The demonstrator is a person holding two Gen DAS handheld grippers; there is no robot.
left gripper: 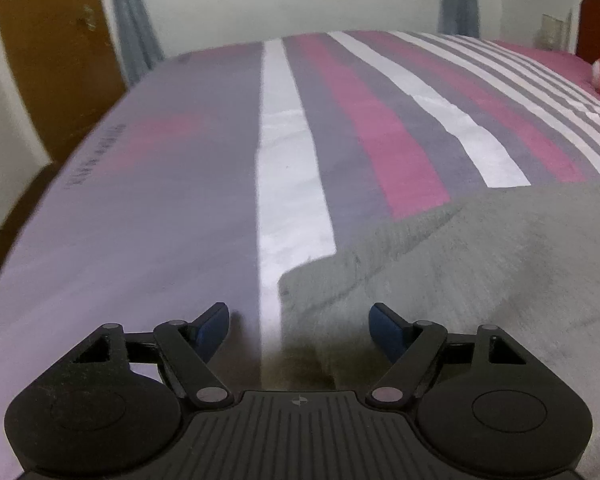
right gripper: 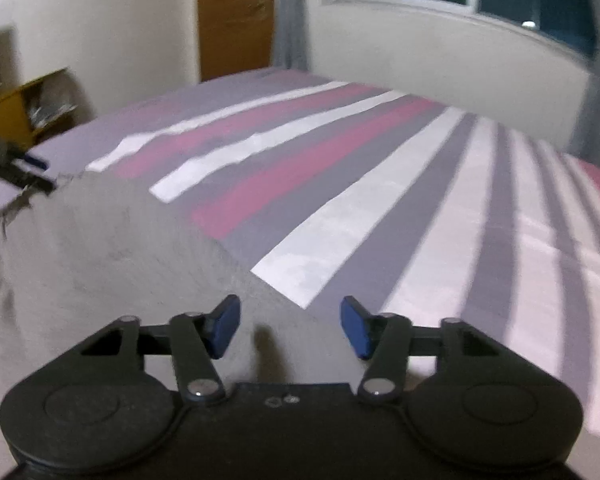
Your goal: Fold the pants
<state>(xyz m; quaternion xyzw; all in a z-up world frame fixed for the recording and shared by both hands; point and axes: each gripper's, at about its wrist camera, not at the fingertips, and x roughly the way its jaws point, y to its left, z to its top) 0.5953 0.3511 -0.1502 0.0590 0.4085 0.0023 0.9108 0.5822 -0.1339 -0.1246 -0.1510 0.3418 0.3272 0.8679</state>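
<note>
Pants (left gripper: 480,280) of a plain light grey, soft knit fabric, lying spread on a bed with a striped cover. Left wrist view: the garment fills the lower right, its ribbed edge (left gripper: 400,232) running obliquely up and to the right, with one corner low at centre. Right wrist view: the same pants (right gripper: 120,248) occupy the lower left, their far edge a straight diagonal line. Surface smooth, with faint creases.

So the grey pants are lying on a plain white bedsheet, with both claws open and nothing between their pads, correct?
Not quite. The bedsheet is striped in grey, pink and white, not plain white; both wrist views show it. The rest holds: the grey pants lie on it, and the left claw and right claw are open with nothing gripped.
</note>
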